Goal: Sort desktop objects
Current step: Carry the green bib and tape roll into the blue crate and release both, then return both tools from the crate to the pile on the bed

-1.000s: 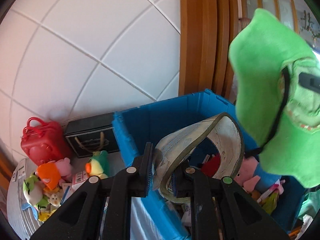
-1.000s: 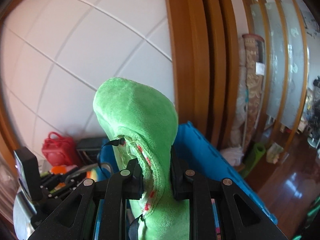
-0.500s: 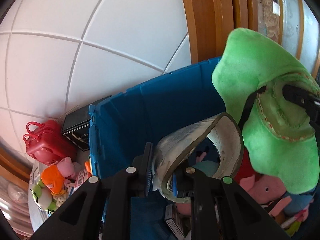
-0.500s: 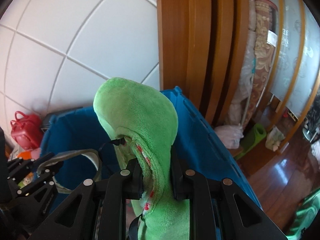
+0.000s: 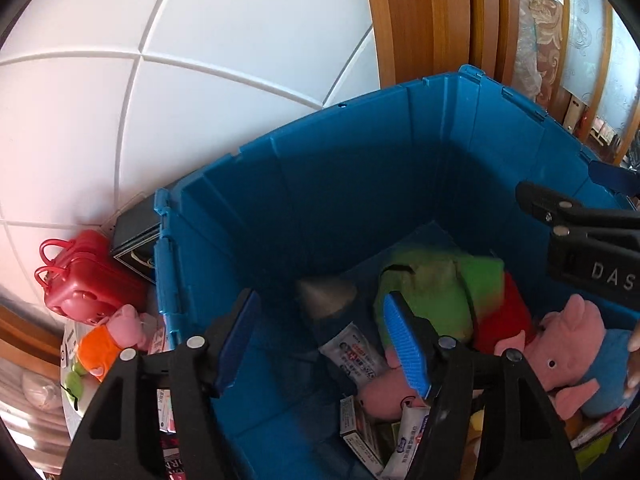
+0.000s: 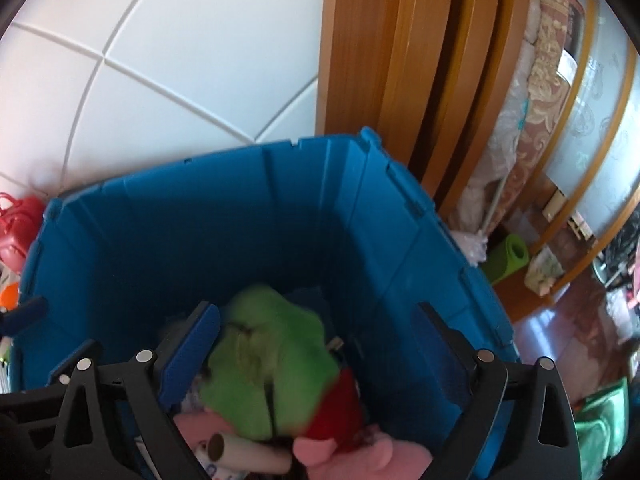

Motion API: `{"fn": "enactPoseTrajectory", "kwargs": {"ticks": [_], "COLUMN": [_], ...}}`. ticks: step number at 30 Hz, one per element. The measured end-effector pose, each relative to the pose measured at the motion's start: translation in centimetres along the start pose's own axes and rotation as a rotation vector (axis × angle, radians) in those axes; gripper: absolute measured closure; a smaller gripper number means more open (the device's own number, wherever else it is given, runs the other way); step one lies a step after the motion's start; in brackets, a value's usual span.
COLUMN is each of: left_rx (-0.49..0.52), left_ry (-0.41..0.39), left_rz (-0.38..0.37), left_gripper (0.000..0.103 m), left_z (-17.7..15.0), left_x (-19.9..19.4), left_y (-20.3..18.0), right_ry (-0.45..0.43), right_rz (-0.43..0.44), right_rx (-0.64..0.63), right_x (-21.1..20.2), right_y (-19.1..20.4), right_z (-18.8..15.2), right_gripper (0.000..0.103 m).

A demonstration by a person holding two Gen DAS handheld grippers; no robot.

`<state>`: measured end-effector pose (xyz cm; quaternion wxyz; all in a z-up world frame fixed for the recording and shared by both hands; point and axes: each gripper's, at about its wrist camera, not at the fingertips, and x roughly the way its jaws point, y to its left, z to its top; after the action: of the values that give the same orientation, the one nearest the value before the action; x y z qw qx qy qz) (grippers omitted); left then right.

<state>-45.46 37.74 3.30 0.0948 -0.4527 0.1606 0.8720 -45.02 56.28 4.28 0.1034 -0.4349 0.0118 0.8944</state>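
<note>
— Green hat [image 6: 264, 364] lying crumpled in the blue bin [image 5: 360, 200] atop the plush pigs [image 5: 576, 356]: sorted. Grey cap [image 5: 326, 294] beside it, peak towards the back wall.

— Long axis? Cannot tell, blurred. Left tongs [image 5: 324, 344] and right tongs [image 6: 316, 352] just spread wide, holding nothing.

Blue bin [image 5: 360, 184] with green hat [image 5: 440, 292], plush pigs [image 5: 568, 348].

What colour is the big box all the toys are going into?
The big box is blue. The left wrist view shows it best, with its walls and floor in sight.
</note>
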Motion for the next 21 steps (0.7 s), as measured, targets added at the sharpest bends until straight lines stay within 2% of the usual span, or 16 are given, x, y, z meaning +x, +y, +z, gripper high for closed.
{"fn": "enactPoseTrajectory", "kwargs": {"ticks": [6, 13, 18, 21], "left_rx": [-0.014, -0.05, -0.088, -0.106], "left_ry": [-0.019, -0.097, -0.187, -0.236], "left_rz": [-0.031, -0.068, -0.067, -0.077], "left_gripper": [0.039, 0.038, 0.026, 0.025], "left_z": [-0.9, -2.6, -4.8, -6.8], "left_x": [-2.2, -7.3, -11.5, -13.6], "left_y": [1.1, 3.9, 7.1, 9.2], "right_ry": [0.006, -0.049, -0.105, -0.126], "right_rz": [-0.017, -0.028, -0.024, 0.009], "right_rx": [-0.015, -0.043, -0.063, -0.081], "right_x": [-2.2, -8.4, -13.9, -16.7], "right_y": [0.2, 2.5, 4.8, 6.7], "right_z": [-0.3, -0.8, -0.7, -1.0], "right_gripper": [0.003, 0.0, 0.0, 0.0]}}
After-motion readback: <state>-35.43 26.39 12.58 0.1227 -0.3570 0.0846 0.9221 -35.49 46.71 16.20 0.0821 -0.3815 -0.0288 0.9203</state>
